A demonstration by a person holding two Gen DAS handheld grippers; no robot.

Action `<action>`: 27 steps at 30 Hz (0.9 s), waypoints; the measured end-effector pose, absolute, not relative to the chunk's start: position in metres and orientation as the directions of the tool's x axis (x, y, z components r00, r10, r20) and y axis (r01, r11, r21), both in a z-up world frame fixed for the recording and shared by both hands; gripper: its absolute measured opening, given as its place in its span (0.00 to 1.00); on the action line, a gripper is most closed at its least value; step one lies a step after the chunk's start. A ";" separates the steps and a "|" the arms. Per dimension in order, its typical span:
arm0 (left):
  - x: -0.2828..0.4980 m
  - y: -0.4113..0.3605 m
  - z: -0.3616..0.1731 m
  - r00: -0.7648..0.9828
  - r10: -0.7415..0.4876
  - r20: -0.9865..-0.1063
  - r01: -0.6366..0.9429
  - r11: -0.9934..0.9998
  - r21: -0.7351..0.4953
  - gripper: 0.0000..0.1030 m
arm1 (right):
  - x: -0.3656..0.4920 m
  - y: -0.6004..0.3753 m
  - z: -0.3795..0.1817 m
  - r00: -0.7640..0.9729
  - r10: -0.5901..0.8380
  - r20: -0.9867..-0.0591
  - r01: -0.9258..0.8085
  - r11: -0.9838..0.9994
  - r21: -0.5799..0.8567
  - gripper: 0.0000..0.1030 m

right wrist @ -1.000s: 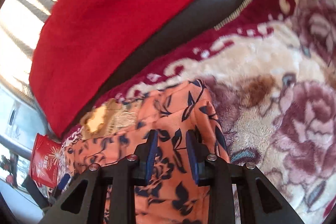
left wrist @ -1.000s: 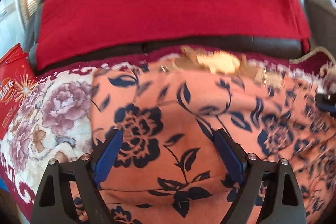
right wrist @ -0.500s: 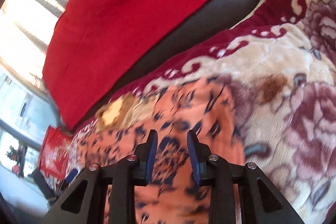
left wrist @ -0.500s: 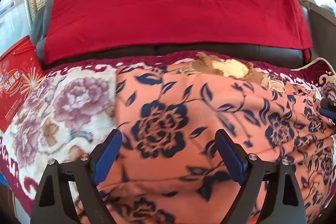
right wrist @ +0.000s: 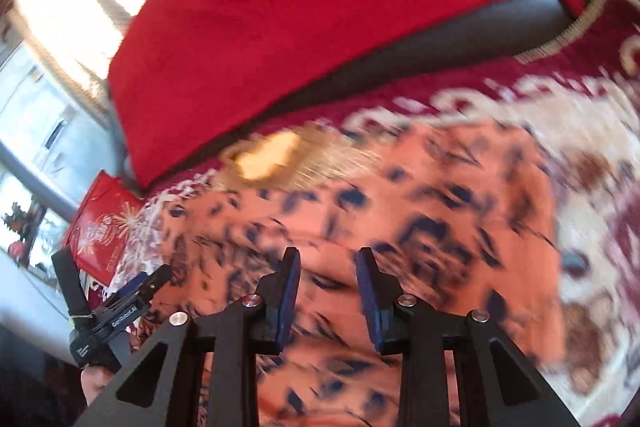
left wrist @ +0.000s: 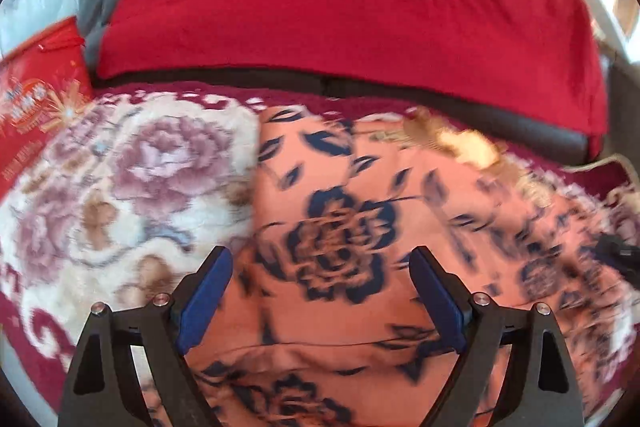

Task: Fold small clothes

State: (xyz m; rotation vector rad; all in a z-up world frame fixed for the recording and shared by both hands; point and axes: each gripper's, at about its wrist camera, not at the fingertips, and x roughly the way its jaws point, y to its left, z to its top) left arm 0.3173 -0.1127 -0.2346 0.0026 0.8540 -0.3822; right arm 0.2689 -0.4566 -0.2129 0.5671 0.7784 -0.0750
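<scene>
1. Two claws over one orange floral garment [left wrist: 344, 227], spread flat on a plush flowered blanket [left wrist: 132, 187].
2. Left gripper [left wrist: 320, 279]: jaws gaping wide, nothing pinched, garment right under and ahead of the tips.
3. Right gripper [right wrist: 328, 279]: jaws narrow but with a clear gap, gripping nothing, cloth just below.
4. Beyond both: red cover [left wrist: 352, 7] on the backrest. Pretty blurry shots tbh.

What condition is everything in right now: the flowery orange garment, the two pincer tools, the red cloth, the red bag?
Orange garment with dark blue flowers: spread flat on the floral plush blanket, not gripped.
Left gripper: wide open above the garment.
Right gripper: partly open, nothing pinched.
Red cloth: draped over the dark sofa backrest.
Red printed bag: propped at the sofa's end.
</scene>
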 end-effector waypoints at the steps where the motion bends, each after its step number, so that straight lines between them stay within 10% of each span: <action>1: 0.315 -0.116 -0.234 0.589 -0.353 -0.727 0.348 0.923 -0.166 0.88 | 0.278 -0.454 -0.213 0.720 0.150 -0.677 0.252 0.853 0.457 0.31; 4: 0.306 -0.135 -0.232 0.590 -0.400 -0.702 0.433 0.890 -0.144 0.85 | 0.305 -0.446 -0.222 0.702 0.185 -0.688 0.234 0.852 0.469 0.31; 8: 0.299 -0.158 -0.240 0.556 -0.420 -0.717 0.539 0.839 -0.074 0.36 | 0.327 -0.441 -0.228 0.692 0.229 -0.685 0.232 0.828 0.511 0.31; 10: 0.298 -0.160 -0.244 0.492 -0.476 -0.728 0.578 0.805 -0.136 0.28 | 0.333 -0.438 -0.226 0.697 0.220 -0.683 0.218 0.842 0.494 0.40; 11: 0.297 -0.159 -0.242 0.477 -0.504 -0.720 0.594 0.789 -0.158 0.28 | 0.335 -0.437 -0.225 0.697 0.214 -0.684 0.216 0.847 0.485 0.62; 13: 0.289 -0.158 -0.235 0.447 -0.567 -0.692 0.648 0.738 -0.187 0.28 | 0.337 -0.441 -0.224 0.710 0.213 -0.672 0.220 0.839 0.498 0.72; 17: 0.271 -0.165 -0.233 0.440 -0.592 -0.676 0.701 0.697 -0.154 0.46 | 0.344 -0.452 -0.219 0.701 0.195 -0.686 0.225 0.853 0.472 0.72; 27: 0.260 -0.183 -0.240 0.311 -0.683 -0.661 0.801 0.562 -0.205 0.35 | 0.401 -0.456 -0.237 0.561 0.340 -0.754 0.065 0.891 0.450 0.65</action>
